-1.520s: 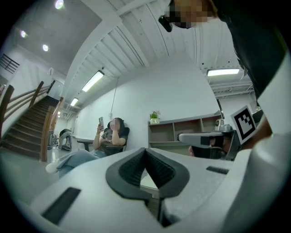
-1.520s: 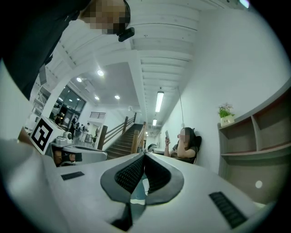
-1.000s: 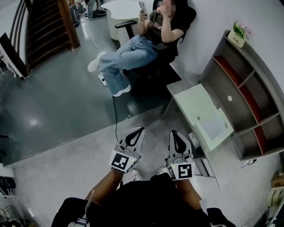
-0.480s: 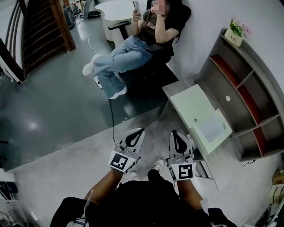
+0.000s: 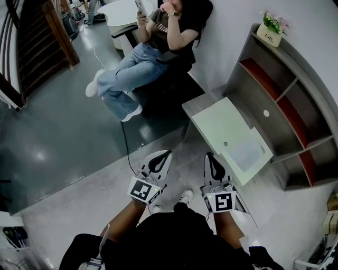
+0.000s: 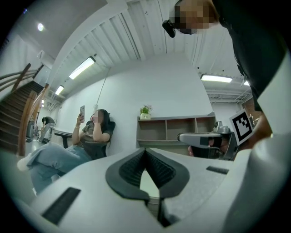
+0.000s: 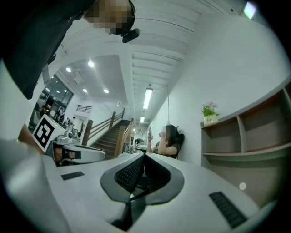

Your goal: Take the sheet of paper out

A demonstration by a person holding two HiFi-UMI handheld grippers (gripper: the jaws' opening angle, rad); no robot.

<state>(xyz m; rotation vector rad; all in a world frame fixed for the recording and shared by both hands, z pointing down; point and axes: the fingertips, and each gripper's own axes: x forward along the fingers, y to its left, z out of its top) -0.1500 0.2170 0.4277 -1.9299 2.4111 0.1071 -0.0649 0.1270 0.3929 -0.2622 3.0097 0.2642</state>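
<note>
A person stands on a grey floor (image 5: pixel 79 200) holding 2 grippers out level over it, side by side and apart. The left gripper (image 5: pixel 162 157) has its jaws pressed together, the dark ribbed pads meeting at the tips with nothing between them. The right gripper (image 5: pixel 211 160) is closed the same way and also carries nothing.

Ahead and to the right, a white-topped desk (image 5: pixel 216 121) stands against a grey shelf unit (image 5: pixel 296 113) with reddish-brown shelf faces. What appears to be the sheet of paper (image 5: pixel 245 152) lies flat on the desk's near end, a paler rectangle on the top, well apart from both grippers. Whether it rests loose or is tucked into something cannot be told. A small potted plant (image 5: pixel 271 27) sits on top of the shelf unit at its far end.

Beyond the desk, a seated person (image 5: pixel 158 42) in jeans leans back in a dark chair with legs stretched out, holding up a phone (image 5: pixel 141 7). A thin cable (image 5: pixel 125 142) runs across the floor near the chair, and a wooden staircase (image 5: pixel 31 47) rises at far left.
</note>
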